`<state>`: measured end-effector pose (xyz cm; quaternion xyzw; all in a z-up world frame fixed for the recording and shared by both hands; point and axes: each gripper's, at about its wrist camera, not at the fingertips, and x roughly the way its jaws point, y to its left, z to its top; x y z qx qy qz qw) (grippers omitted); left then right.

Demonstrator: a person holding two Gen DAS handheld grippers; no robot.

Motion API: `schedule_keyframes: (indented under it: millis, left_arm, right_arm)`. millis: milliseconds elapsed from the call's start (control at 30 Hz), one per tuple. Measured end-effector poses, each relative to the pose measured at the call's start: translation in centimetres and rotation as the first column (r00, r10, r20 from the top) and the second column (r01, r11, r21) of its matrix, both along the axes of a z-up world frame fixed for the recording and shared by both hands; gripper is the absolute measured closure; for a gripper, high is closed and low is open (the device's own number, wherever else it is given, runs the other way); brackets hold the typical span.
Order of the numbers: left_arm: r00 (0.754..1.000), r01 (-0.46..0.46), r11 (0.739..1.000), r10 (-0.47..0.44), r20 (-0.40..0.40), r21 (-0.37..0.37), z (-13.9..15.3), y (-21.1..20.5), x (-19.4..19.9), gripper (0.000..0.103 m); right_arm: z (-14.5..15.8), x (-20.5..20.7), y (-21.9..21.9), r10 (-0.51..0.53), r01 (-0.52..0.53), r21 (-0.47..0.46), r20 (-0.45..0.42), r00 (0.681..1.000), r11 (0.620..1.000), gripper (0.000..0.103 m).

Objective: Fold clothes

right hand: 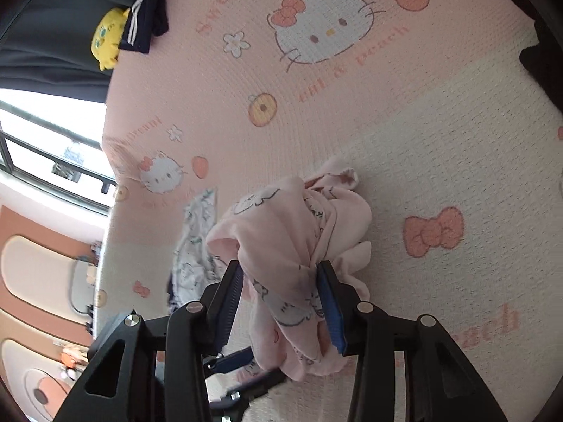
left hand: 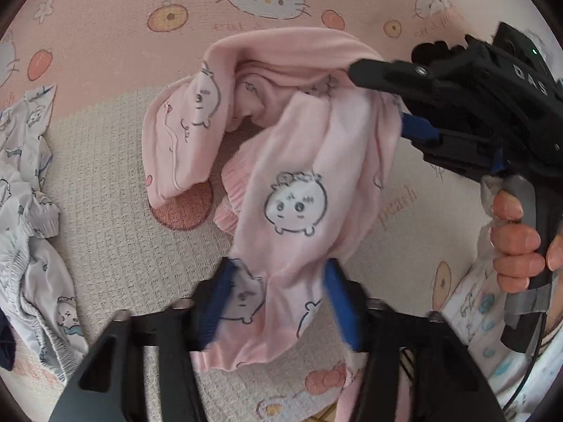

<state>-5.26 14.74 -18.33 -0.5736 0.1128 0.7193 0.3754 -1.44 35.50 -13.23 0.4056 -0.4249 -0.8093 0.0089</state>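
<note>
My left gripper [left hand: 278, 299] has its blue-padded jaws drawn in on a bunched fold of the soft pink cotton garment printed with little round cartoon faces [left hand: 299, 183]. The cloth runs up and away from those tongs toward twelve o'clock, long and loosely twisted. My right gripper [right hand: 281, 302] pinches the same garment at its far end, which sits at about two o'clock from my left tongs; there the fabric is gathered into a tight knot between half-closed jaws. So the garment hangs slack between the two grips, its long axis from six toward one o'clock, with one limp sleeve or leg drooping at ten o'clock onto the pink and cream waffle-textured bedspread with cat and peach prints [left hand: 105, 211]. I judge I must draw the tongs apart to spread it. A crumpled white printed garment with elastic hem [left hand: 31, 246] lies at nine o'clock.
</note>
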Motion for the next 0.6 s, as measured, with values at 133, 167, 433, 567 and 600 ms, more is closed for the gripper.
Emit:
schedule_keyframes:
  millis: [133, 167, 433, 567, 600]
  left_arm:
    - [0.998, -0.035, 0.999, 0.035, 0.043, -0.019, -0.9, 0.6, -1.0, 0.079]
    - [0.998, -0.036, 0.999, 0.037, 0.043, -0.016, -0.9, 0.8, -1.1, 0.080]
    - [0.996, -0.070, 0.998, 0.070, 0.048, 0.008, 0.2, 0.5, -1.9, 0.080]
    - [0.994, -0.087, 0.996, 0.085, 0.073, 0.023, 0.0, 0.1, -2.4, 0.080]
    - [0.993, -0.090, 0.996, 0.088, 0.078, 0.025, 0.0, 0.1, -2.5, 0.080]
  right_arm:
    - [0.1, 0.3, -0.1, 0.011, -0.012, 0.059, 0.016, 1.000, 0.998, 0.035]
    - [0.1, 0.4, -0.2, 0.016, -0.017, 0.066, 0.018, 1.000, 0.998, 0.031]
    - [-0.8, 1.5, -1.3, 0.064, -0.079, 0.198, 0.085, 0.994, 0.977, 0.026]
    - [-1.3, 2.3, -2.3, 0.101, -0.140, 0.311, 0.139, 0.985, 0.940, 0.026]
    - [-1.4, 2.5, -2.5, 0.110, -0.151, 0.326, 0.142, 0.984, 0.933, 0.026]
